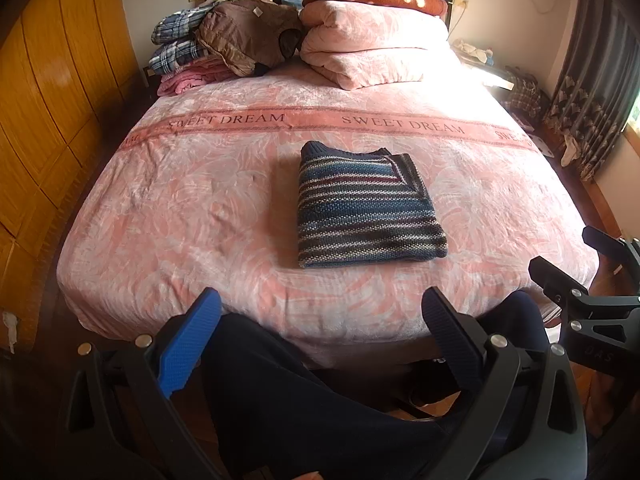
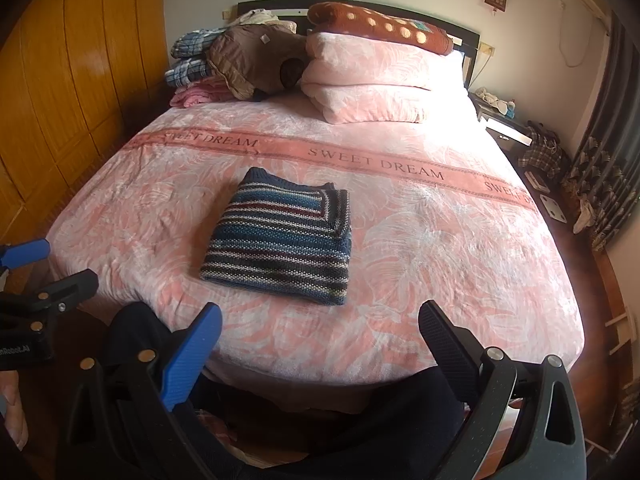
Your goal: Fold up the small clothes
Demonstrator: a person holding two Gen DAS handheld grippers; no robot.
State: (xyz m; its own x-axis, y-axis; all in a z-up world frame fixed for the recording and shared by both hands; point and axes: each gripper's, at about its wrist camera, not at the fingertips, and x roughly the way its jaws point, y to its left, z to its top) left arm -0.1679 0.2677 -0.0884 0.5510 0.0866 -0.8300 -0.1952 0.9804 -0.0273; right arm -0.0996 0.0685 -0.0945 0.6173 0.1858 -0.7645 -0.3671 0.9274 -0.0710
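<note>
Sweater [image 1: 366, 208]: a striped knit, already folded into a thick, squarish bundle, is lying flat near the middle of the bed [image 1: 180, 208], a little toward the foot and well short of the "SWEET DREAM" band.
Left tool [image 1: 320, 336]: its jaws are standing wide apart, holding nothing, hovering off the foot edge of the bed above a dark trouser leg [image 1: 304, 400].
Right tool [image 2: 320, 344]: its jaws are likewise standing apart and empty, waiting at the foot edge; the sweater is lying ahead of it and slightly to the left.
Handling: the knit is looking soft, limp and moderately light; it is probably gripping well rather than slipping, and nothing about it seems fragile. The stacked layers are likely sliding apart if only the top one is being pinched.
Where to take hold: I judge the near folded edge best, one tool at each near corner, biting through all layers.
Pointing: the dark ribbed band, collar or hem I cannot tell, is lying at the far end toward the pillow [image 1: 372, 44]; the fat fold is facing the tools.
Long axis: the bundle is close to square; its slightly longer side is seeming to run from foot to head of the bed, with the stripes crossing it.
Task progress: this piece is looking finished.
</note>
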